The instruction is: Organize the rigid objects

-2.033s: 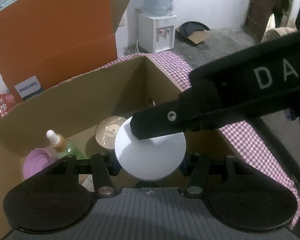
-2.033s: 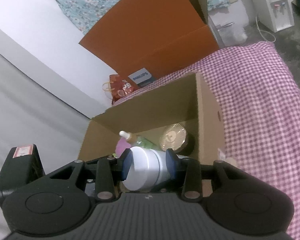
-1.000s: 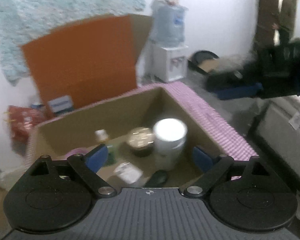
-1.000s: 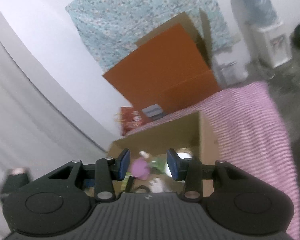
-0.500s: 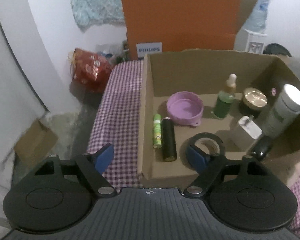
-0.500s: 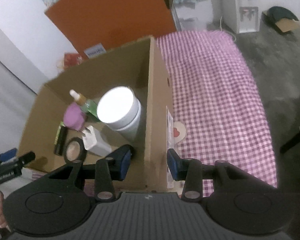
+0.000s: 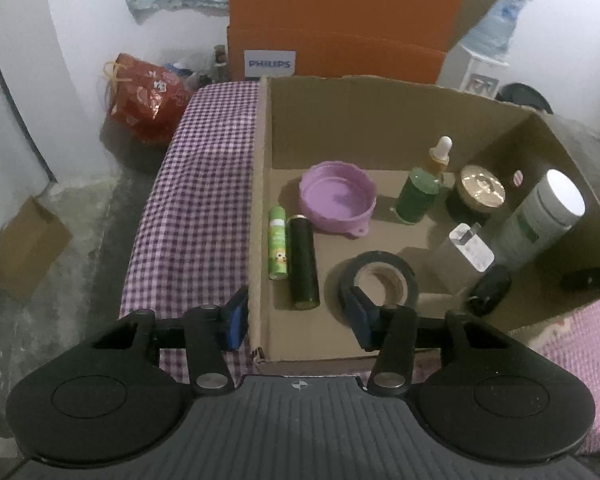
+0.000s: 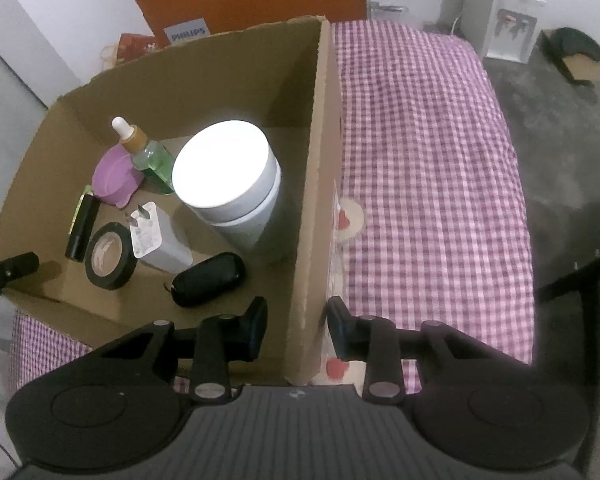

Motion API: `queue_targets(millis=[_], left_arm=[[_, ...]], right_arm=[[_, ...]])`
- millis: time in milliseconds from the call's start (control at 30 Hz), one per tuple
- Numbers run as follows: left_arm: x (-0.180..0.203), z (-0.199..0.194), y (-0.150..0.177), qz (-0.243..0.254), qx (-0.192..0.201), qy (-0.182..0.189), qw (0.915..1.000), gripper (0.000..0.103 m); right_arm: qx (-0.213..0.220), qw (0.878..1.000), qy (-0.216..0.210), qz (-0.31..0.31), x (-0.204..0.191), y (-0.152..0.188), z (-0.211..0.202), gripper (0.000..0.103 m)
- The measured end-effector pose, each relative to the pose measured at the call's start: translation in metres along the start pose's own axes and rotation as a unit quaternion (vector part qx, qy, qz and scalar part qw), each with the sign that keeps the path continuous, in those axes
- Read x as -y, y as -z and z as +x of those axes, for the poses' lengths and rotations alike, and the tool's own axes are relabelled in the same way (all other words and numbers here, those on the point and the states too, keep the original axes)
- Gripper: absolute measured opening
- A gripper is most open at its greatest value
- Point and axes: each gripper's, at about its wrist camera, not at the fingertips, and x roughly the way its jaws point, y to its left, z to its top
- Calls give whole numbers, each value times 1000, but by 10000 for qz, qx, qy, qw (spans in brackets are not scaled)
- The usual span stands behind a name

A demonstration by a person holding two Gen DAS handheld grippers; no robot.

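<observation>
An open cardboard box stands on a purple checked cloth. In it are a white jar, a purple lid, a green dropper bottle, a gold-lidded jar, a white charger, a black tape roll, a black tube, a green tube and a black case. My left gripper straddles the box's left wall, jaws closing. My right gripper straddles the box's right wall, jaws closing, not pressing on both sides.
Behind the box stands a large orange carton, with a red gift bag on the floor beside it. A water dispenser is at the back right. To the right of the box lies bare checked cloth.
The right gripper let go of the white jar, which now stands in the box. Both grippers came down over opposite box walls and their jaws narrowed.
</observation>
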Motion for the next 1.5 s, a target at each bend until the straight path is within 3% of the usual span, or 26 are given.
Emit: queue_targets(millis=[133, 200, 367, 433, 533, 567, 600, 633, 667, 767, 933, 1267, 1500], left_arm=[[2, -12, 8, 79, 271, -120, 9995, 56], [7, -24, 12, 215, 558, -291, 9978, 76], [20, -65, 27, 385, 1271, -386, 9904, 103], [26, -82, 34, 410, 1484, -330, 9875, 103], [36, -95, 40, 412, 1481, -281, 9877, 103], [38, -95, 41, 388, 1449, -279, 9883, 103], [42, -96, 44, 344, 1392, -290, 9892, 103], [44, -95, 45, 313, 1336, -319, 9900, 103], [47, -95, 48, 286, 1292, -358, 9906, 103], [55, -88, 54, 300, 1215, -501, 9909, 103], [65, -72, 59, 324, 828, -398, 9952, 103], [74, -68, 57, 314, 899, -441, 9945, 103], [76, -68, 54, 268, 894, -469, 9945, 103]], right_arm=[[108, 9997, -161, 114, 5, 17, -11, 36], [411, 9986, -247, 220, 8, 25, -24, 37], [1518, 9877, -115, 371, 3, 56, -87, 43], [1814, 9829, -203, 256, -7, 73, -112, 43], [1927, 9800, -469, 165, -22, 95, -134, 44], [1966, 9793, -457, 137, -28, 102, -138, 63], [2025, 9784, -390, 113, -34, 109, -141, 91], [2114, 9769, -313, 78, -39, 115, -143, 100], [2271, 9737, -171, -22, -48, 123, -145, 103], [2450, 9683, 288, -390, -72, 137, -143, 103], [2241, 9724, 506, -403, -84, 140, -113, 103], [1965, 9801, 291, -16, -83, 131, -90, 103], [1948, 9802, 362, 9, -87, 130, -84, 103]])
